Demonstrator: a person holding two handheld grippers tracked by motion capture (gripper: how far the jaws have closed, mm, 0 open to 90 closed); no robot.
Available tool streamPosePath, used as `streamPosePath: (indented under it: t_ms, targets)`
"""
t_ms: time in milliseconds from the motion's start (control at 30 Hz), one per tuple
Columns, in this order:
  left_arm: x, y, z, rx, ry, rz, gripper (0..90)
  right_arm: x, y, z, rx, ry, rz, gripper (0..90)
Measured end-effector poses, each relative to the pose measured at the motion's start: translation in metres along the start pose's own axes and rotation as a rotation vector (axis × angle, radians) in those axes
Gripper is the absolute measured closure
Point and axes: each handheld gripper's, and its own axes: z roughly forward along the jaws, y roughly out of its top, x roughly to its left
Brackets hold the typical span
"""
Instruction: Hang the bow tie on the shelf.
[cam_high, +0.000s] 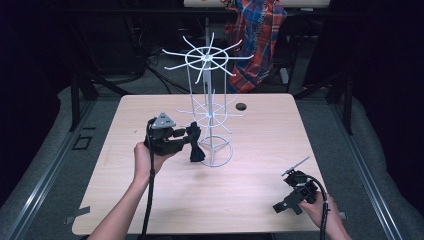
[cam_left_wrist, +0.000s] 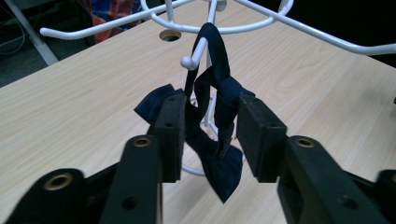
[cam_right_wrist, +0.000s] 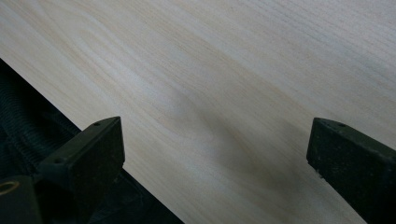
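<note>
Left of the rack (cam_high: 210, 100), the left gripper (cam_left_wrist: 205, 126) clamps the bow tie (cam_left_wrist: 219, 163), strap looped over a peg (cam_left_wrist: 194, 53); the right gripper (cam_high: 295, 192) rests agape, far right.

The counter (cam_high: 250, 165) is brightly and evenly lit from above, while the room around it drops off into near black, and the white wire rack (cam_high: 209, 100) casts only faint shadows. In the left gripper view the black jaws close to the lens are soft and blurred. In the right gripper view a dim, smudgy shadow lies on the pale wood between the jaws, and the dark corner beyond the counter's edge shows little detail.
</note>
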Motion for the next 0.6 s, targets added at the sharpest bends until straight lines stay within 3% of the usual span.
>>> streamPosePath:
  t_ms: [267, 600]
  targets:
    - [0.000, -0.002, -0.005, 0.013, 0.005, -0.012, 43.6, 0.001, -0.001, 0.000, -0.022, 0.013, 0.019, 3.7]
    - [0.000, -0.009, -0.023, 0.011, 0.046, -0.015, 25.1, 0.001, -0.001, -0.001, -0.038, 0.014, 0.027, 3.7]
